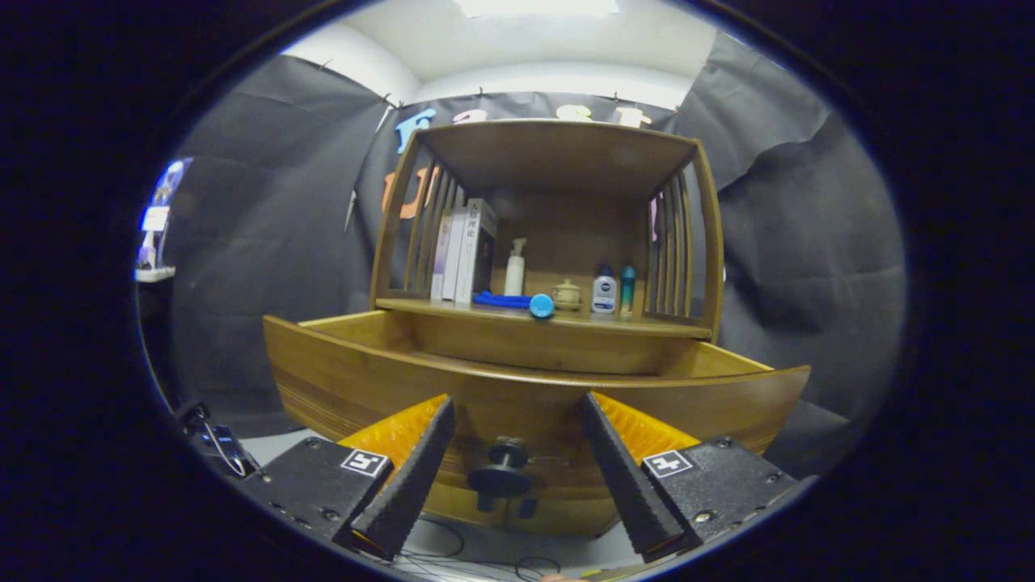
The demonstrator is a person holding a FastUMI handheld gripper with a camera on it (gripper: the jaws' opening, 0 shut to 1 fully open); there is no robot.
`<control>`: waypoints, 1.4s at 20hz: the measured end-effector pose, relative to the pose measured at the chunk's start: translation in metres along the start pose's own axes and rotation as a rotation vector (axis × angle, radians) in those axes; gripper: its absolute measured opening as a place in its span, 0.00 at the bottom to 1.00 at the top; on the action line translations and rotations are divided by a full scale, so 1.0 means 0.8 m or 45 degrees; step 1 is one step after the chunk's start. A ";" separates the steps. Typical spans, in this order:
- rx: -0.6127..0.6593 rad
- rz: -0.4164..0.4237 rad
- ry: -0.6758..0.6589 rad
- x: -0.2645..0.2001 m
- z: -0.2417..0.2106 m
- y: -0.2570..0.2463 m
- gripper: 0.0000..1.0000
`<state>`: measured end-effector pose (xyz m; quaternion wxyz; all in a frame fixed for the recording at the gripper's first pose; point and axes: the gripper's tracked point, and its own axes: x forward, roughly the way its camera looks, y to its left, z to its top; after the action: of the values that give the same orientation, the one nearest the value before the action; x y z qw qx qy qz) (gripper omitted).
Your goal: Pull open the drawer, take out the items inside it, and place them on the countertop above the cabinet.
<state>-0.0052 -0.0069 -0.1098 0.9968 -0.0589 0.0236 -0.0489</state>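
A wooden cabinet [558, 242] stands ahead, and its drawer [534, 388] is pulled out toward me. The drawer's front panel carries a dark round knob [501, 473]. My gripper [517, 416] is open, with one finger on each side of the knob and a gap between each finger and it. The drawer's inside is hidden behind its front panel. On the countertop [639, 325] above the drawer lies a blue item with a round cap [517, 302], in front of a white pump bottle [515, 267].
On the countertop also stand upright books [465, 250] at the left, a small lidded jar [567, 294], a white bottle [603, 289] and a teal bottle [627, 288]. Slatted sides and a top shelf enclose that space. Cables [453, 558] lie on the floor below.
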 end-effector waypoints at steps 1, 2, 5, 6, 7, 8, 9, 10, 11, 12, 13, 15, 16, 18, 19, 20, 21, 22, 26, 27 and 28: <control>0.016 -0.015 0.016 0.000 -0.006 0.000 1.00; 0.040 -0.029 0.023 0.003 -0.009 0.000 1.00; 0.071 -0.067 0.026 0.006 -0.010 0.001 1.00; 0.068 -0.079 0.022 0.006 -0.009 0.001 1.00; 0.067 -0.093 0.025 0.007 -0.010 0.000 1.00; 0.069 -0.104 0.019 0.008 -0.009 0.000 1.00; 0.070 -0.113 0.019 0.008 -0.009 0.001 1.00; 0.062 -0.120 0.019 0.009 -0.009 0.000 1.00; 0.060 -0.123 0.023 0.012 -0.008 0.000 1.00; 0.069 -0.122 0.026 0.017 -0.007 0.001 1.00; 0.084 -0.120 0.032 0.023 -0.005 0.001 1.00; 0.095 -0.117 0.050 0.044 0.000 0.000 1.00; 0.086 -0.119 0.054 0.051 0.002 -0.002 1.00; 0.073 -0.125 0.055 0.069 0.008 -0.003 1.00; 0.053 -0.133 0.046 0.081 0.014 -0.005 1.00; 0.073 -0.132 0.089 0.088 0.006 -0.005 1.00; 0.082 -0.129 0.073 0.094 0.011 -0.005 1.00; 0.105 -0.125 0.106 0.103 0.010 -0.006 1.00; 0.129 -0.120 0.145 0.123 0.012 -0.009 1.00; 0.122 -0.122 0.153 0.130 0.012 -0.009 1.00; 0.114 -0.126 0.162 0.137 0.012 -0.011 1.00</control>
<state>0.1033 -0.0252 -0.1041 0.9913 -0.0123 0.0817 -0.1026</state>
